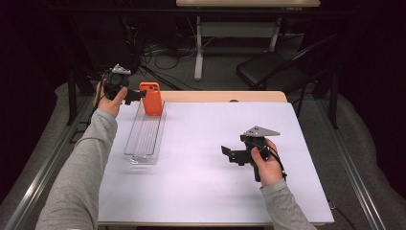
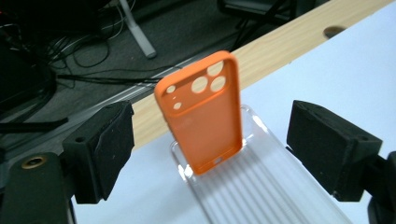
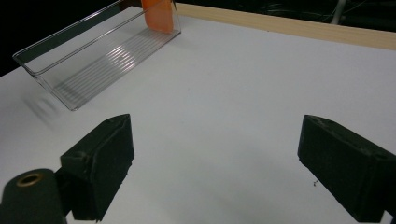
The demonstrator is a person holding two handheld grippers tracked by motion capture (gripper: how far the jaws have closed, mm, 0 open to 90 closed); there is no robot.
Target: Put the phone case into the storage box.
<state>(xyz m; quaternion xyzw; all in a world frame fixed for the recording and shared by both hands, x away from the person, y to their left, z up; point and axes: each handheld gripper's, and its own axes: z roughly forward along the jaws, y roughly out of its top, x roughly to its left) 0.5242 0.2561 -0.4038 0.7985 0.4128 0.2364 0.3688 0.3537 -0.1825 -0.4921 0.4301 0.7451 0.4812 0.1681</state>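
The orange phone case (image 2: pixel 201 112) stood on end at the far end of the clear tray (image 1: pixel 143 139), which lay on the desk (image 1: pixel 206 158) toward its left side. From my left gripper (image 1: pixel 135 96) I saw the case between the two jaws but well ahead of them, with daylight on either side; they stood wide and touched nothing. My right gripper (image 1: pixel 231 154) hung over bare desk, well apart from the tray, jaws wide and empty too.

I judged the case light and rubbery: stiff enough to stand, soft enough to flex if squeezed hard, and probably grippy rather than slick. I would have taken it across its two long edges, near the middle, below the camera cutouts.

Its long axis ran nearly vertical, leaning slightly, cutout end up and the charging-port notch down on the tray floor. The hollow side faced my left gripper. The tray's own length ran from the far desk edge back toward me.
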